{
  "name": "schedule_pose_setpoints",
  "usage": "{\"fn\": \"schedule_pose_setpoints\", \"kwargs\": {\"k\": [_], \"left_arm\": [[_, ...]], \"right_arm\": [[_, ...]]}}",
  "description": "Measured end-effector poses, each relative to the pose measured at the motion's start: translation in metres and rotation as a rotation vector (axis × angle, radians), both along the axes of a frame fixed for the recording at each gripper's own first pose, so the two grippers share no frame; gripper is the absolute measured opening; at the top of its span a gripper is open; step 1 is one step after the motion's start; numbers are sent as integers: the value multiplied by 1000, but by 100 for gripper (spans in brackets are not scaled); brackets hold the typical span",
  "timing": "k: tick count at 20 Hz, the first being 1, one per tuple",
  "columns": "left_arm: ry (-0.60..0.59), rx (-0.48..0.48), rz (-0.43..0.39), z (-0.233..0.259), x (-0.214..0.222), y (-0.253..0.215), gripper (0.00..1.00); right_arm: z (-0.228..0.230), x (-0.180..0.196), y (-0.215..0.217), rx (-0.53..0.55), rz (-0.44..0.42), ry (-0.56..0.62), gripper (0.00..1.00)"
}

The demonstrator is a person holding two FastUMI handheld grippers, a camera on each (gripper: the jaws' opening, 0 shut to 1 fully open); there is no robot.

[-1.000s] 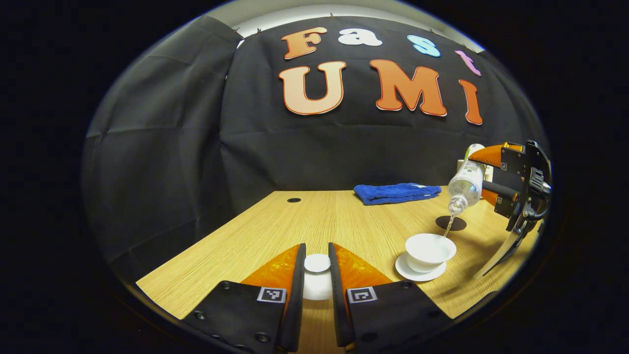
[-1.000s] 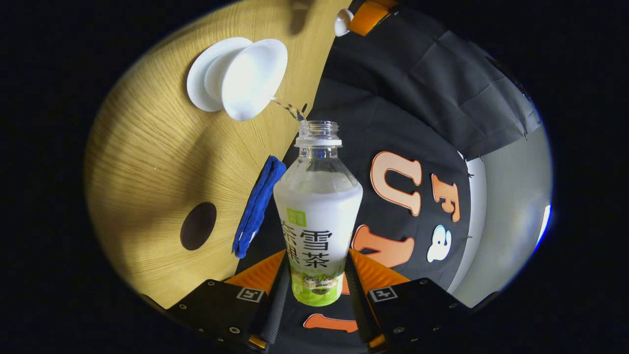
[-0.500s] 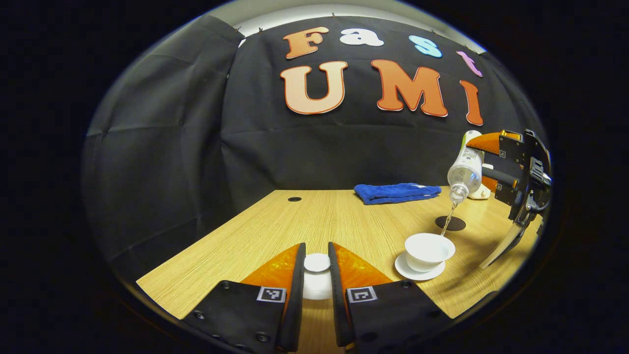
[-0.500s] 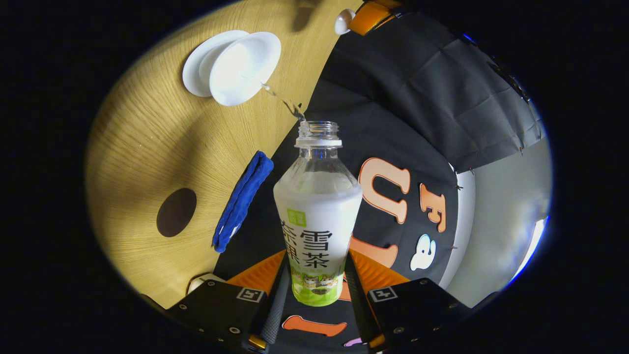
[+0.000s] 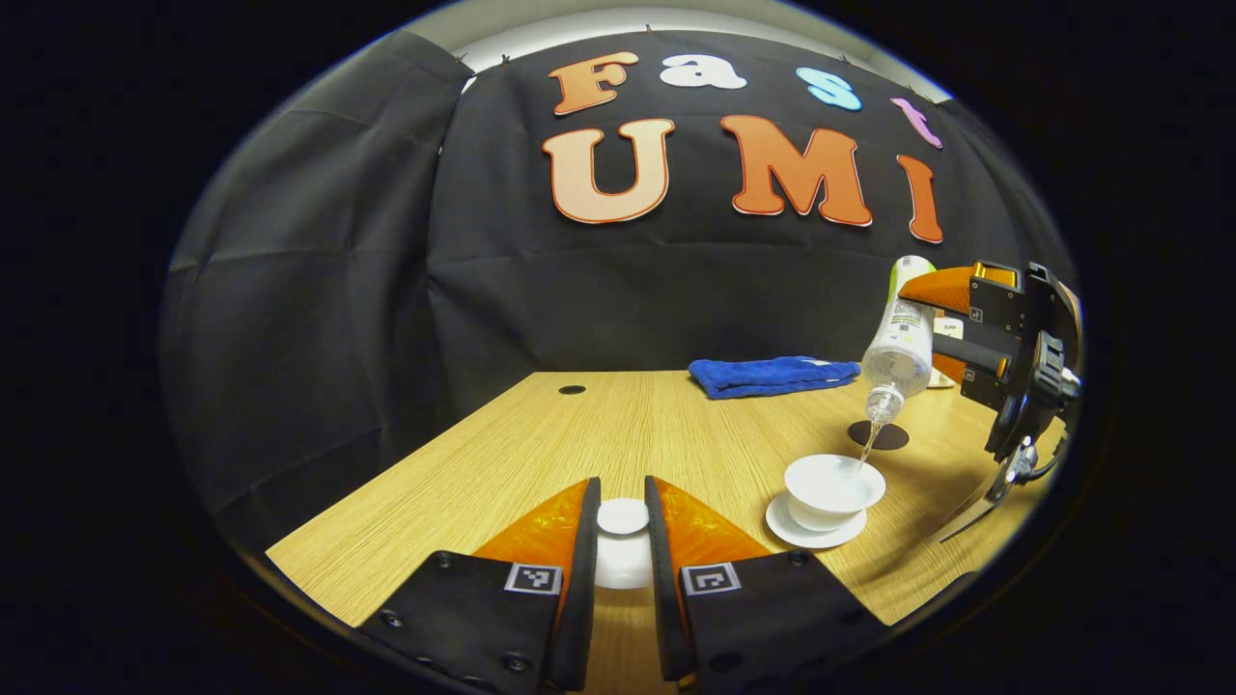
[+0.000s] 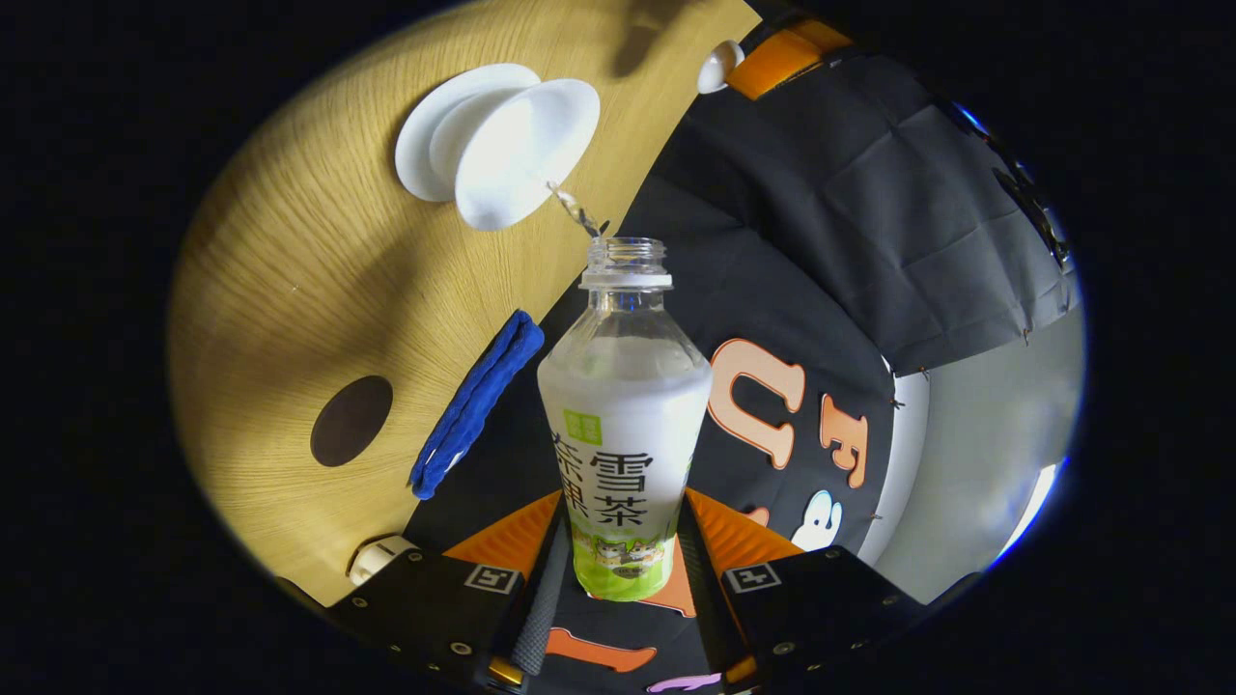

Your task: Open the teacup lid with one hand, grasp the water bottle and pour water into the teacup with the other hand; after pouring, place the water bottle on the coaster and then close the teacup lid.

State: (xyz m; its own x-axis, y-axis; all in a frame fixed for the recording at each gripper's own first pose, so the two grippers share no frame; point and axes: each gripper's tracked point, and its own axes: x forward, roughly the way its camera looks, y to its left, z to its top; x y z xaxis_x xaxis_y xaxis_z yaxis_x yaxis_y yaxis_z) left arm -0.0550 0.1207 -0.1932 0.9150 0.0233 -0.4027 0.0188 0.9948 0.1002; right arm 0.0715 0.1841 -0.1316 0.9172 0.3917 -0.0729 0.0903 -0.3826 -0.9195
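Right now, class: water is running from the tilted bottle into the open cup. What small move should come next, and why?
Probably tip the water bottle back upright in the right gripper: its stream is reaching the teacup, while the left gripper holds the lid clear.

Light wood-grain counter [image 5: 579, 434], fine parallel streaks, one small dark round hole [image 5: 572, 390] near back edge. Plain white ceramic teacup [image 5: 832, 489] on matching white saucer [image 5: 782, 521]; round white lid [image 5: 623, 550] same shade. Clear plastic water bottle [image 6: 625, 415] w/ frosted-white wrap, small green square, black characters, lime-green band at base. Dark brown round coaster [image 5: 880, 435]. Folded bright blue cloth [image 5: 772, 375], terry texture. Booth wall cloth black, creased.
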Motion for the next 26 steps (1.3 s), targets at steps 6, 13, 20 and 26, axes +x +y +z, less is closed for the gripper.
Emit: {"fn": "schedule_pose_setpoints", "kwargs": {"k": [6, 13, 20, 26], "left_arm": [[5, 13, -6, 0, 1, -4, 31], [3, 4, -26, 2, 3, -16, 31], [-42, -12, -65, 18, 9, -38, 31], [-50, 2, -105, 22, 15, -62, 29]], "right_arm": [[-1, -4, 8, -38, 51, 7, 63], [-22, -11, 5, 80, 39, 152, 63], [-63, -32, 0, 357, -43, 403, 63], [-88, -43, -4, 774, -157, 598, 63]]}}
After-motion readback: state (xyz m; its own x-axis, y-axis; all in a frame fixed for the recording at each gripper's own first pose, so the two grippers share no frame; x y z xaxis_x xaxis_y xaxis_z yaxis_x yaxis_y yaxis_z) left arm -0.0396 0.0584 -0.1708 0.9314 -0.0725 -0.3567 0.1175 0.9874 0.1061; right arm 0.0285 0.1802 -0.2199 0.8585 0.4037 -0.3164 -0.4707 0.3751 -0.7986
